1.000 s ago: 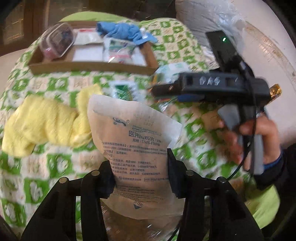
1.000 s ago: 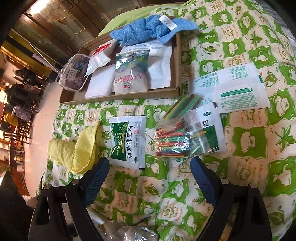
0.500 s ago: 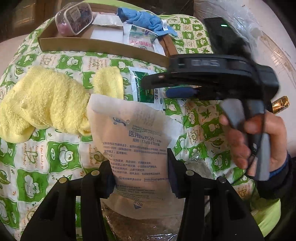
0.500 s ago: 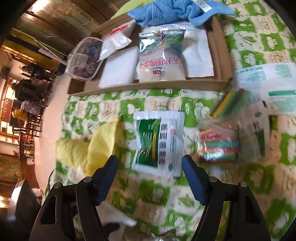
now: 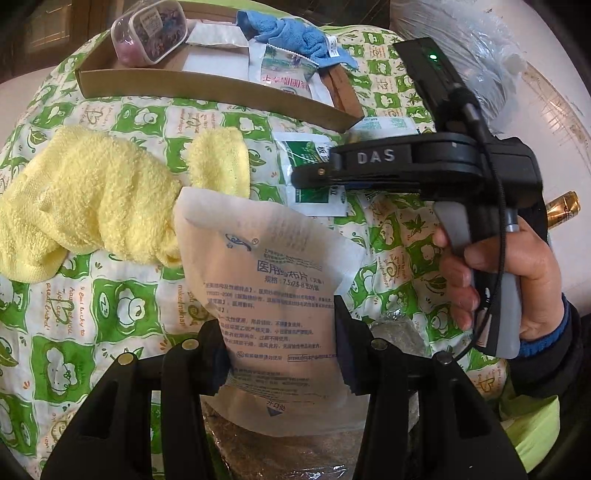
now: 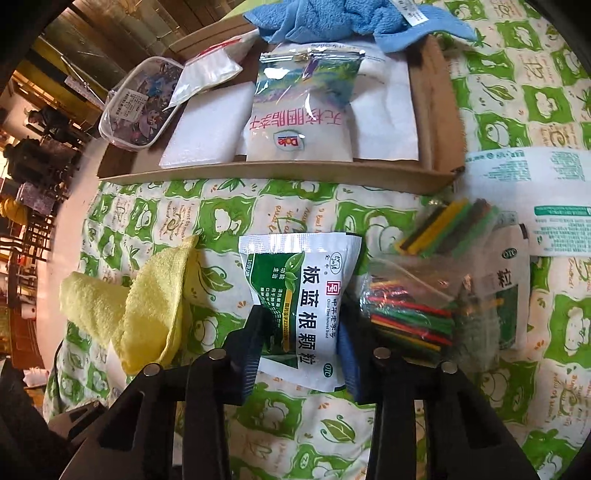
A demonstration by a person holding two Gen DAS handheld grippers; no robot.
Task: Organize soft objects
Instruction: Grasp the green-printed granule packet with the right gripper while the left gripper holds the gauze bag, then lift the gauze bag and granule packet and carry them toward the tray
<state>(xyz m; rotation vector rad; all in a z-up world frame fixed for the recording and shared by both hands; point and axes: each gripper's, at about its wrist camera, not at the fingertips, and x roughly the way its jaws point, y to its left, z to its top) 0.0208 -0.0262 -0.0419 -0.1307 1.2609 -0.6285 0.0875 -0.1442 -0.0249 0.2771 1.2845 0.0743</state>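
My left gripper (image 5: 280, 343) is shut on a white gauze packet (image 5: 273, 266) with blue print, held upright above the green-and-white patterned cloth (image 5: 110, 306). My right gripper (image 6: 301, 332) points down at a green and white granule sachet (image 6: 303, 273) lying on the cloth. Its jaws are closing, and the sachet buckles between the pads. In the left wrist view the right gripper (image 5: 306, 175) shows side-on over that sachet (image 5: 303, 155), with a person's hand (image 5: 498, 277) on its grip.
A yellow towel (image 6: 147, 306) lies left of the sachet. A bag of coloured sticks (image 6: 410, 310) and more packets (image 6: 535, 184) lie to its right. Behind, a cardboard tray (image 6: 280, 173) holds a Dole pouch (image 6: 303, 110), a clear case (image 6: 136, 107) and a blue towel (image 6: 351, 18).
My right gripper came down and leftward onto the green and white sachet, and its jaws narrowed around it. My left gripper sank a little, still holding the gauze packet.
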